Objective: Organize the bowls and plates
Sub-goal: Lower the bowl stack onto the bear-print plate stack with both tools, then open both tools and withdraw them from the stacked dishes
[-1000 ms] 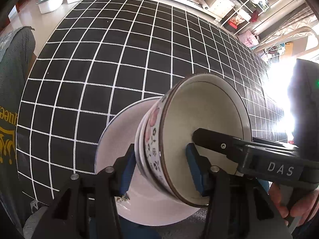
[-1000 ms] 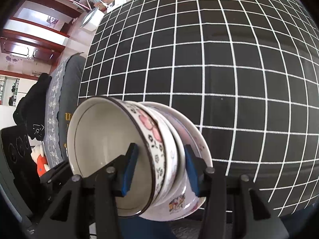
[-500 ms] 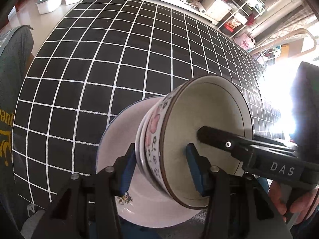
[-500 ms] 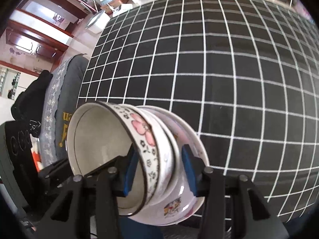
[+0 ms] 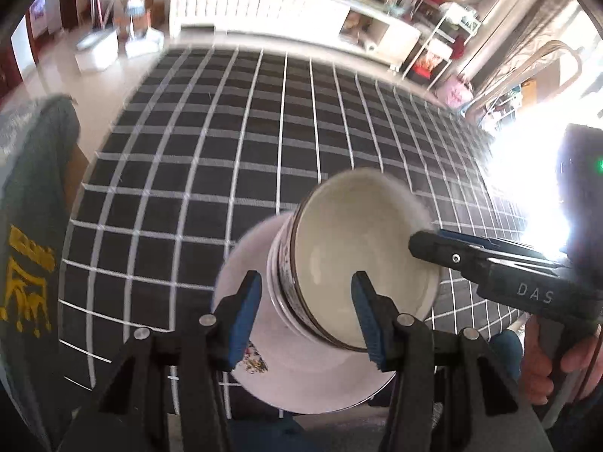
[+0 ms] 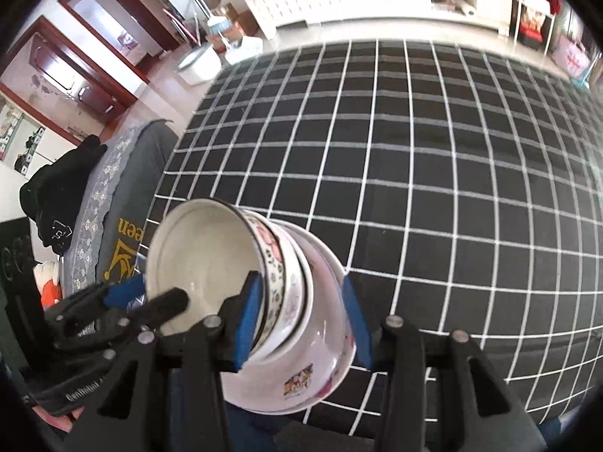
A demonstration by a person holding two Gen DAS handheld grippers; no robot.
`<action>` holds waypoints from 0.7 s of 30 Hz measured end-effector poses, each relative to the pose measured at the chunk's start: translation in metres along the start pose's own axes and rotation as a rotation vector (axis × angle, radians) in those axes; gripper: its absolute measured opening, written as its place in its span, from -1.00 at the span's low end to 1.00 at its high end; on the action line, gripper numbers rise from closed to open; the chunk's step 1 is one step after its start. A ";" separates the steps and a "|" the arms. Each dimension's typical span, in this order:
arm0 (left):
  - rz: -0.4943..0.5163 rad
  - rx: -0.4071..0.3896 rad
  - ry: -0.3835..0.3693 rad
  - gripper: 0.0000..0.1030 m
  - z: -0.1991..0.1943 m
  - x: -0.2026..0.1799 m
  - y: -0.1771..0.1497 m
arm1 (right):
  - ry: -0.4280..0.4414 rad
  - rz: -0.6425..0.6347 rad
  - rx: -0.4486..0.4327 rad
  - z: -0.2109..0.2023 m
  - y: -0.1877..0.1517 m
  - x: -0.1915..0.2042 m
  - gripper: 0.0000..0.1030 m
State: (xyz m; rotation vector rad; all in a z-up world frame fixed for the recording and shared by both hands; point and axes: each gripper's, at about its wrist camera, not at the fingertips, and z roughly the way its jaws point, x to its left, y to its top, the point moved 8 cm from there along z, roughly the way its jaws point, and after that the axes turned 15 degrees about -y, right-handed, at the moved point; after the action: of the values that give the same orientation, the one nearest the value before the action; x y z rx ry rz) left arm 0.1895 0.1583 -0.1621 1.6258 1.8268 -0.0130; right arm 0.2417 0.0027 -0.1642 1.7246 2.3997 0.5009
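Observation:
A stack of nested floral bowls rests in a wide white plate and is held tipped on its side in the air above the checked table. My left gripper is shut on the stack, one pad inside the top bowl and one behind the plate. My right gripper is shut on the same stack from the other side, one pad inside the top bowl, one on the plate's outer wall. Each gripper shows in the other's view.
A black tablecloth with a white grid covers the table. A grey garment with yellow print hangs at the table's left edge. White cabinets and shelves stand beyond the far edge.
Both grippers have lifted the stack higher and back from the table; more of the room beyond the far edge shows. The grip on the stack is unchanged.

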 end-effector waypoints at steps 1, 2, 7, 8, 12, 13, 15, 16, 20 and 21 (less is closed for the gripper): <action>0.017 -0.027 0.016 -0.09 -0.008 -0.004 0.002 | 0.000 -0.003 -0.023 -0.007 0.000 -0.001 -0.06; 0.028 -0.051 0.024 -0.09 -0.016 -0.008 0.003 | -0.001 -0.007 -0.048 -0.015 0.000 -0.001 -0.06; 0.095 -0.168 0.050 -0.09 -0.056 -0.035 0.001 | 0.006 -0.002 -0.169 -0.055 -0.001 -0.004 -0.05; 0.118 -0.191 0.058 -0.09 -0.063 -0.042 0.001 | -0.009 -0.007 -0.209 -0.067 -0.002 -0.005 -0.05; 0.247 -0.275 0.062 -0.09 -0.088 -0.080 0.002 | -0.064 -0.027 -0.338 -0.103 -0.008 -0.008 -0.05; 0.270 -0.300 0.074 -0.09 -0.095 -0.088 0.002 | -0.069 -0.024 -0.382 -0.117 -0.011 -0.010 -0.05; 0.295 -0.322 0.075 -0.09 -0.103 -0.099 0.000 | -0.081 -0.025 -0.444 -0.138 -0.015 -0.012 -0.05; 0.304 -0.338 0.072 -0.09 -0.108 -0.105 0.000 | -0.084 -0.025 -0.467 -0.145 -0.017 -0.014 -0.04; 0.365 -0.384 0.050 -0.09 -0.124 -0.132 -0.010 | -0.114 -0.033 -0.571 -0.182 -0.025 -0.015 0.18; 0.378 -0.397 0.048 -0.09 -0.127 -0.136 -0.011 | -0.117 -0.033 -0.593 -0.189 -0.030 -0.016 0.19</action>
State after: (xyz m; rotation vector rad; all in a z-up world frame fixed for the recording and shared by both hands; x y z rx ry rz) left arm 0.1177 0.0919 -0.0031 1.6570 1.4150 0.5258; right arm 0.1624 -0.0557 0.0008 1.4003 1.9223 0.9574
